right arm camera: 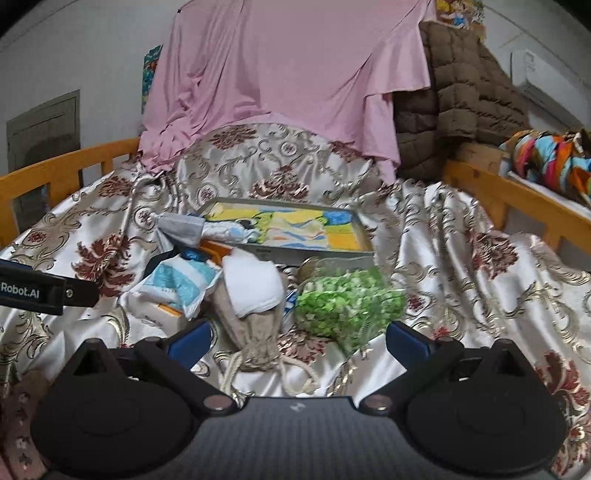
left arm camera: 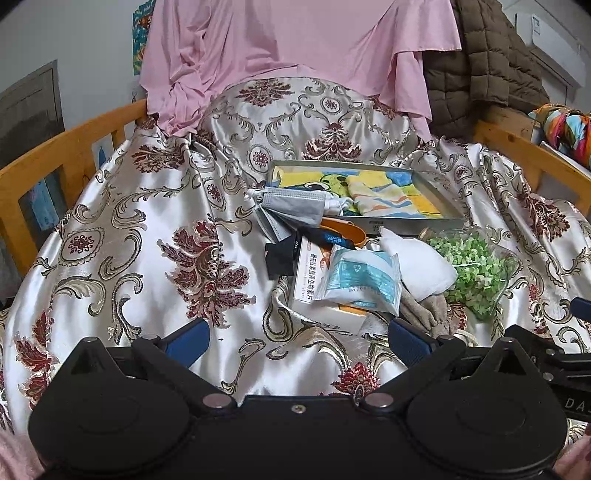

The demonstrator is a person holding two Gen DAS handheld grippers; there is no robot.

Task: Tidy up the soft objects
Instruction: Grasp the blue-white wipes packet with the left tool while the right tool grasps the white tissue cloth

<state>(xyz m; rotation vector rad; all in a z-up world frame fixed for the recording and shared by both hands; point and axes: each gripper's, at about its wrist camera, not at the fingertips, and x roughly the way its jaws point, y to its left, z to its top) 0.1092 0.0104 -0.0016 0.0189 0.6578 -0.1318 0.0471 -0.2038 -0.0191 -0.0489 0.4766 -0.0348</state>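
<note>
Both grippers, left [left arm camera: 297,341] and right [right arm camera: 297,338], gape empty before one tray [left arm camera: 436,192].

Soft items [left arm camera: 417,266] heaped beside tray [left arm camera: 439,199], perhaps overlapping

wall [left arm camera: 74,33]: pale | bed rail [left arm camera: 55,147]: orange wood | air conditioner [left arm camera: 554,44]: white

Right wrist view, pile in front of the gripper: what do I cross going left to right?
Blue-and-white packet → white pad lying on the beige drawstring pouch → clear bag of green bits.
</note>
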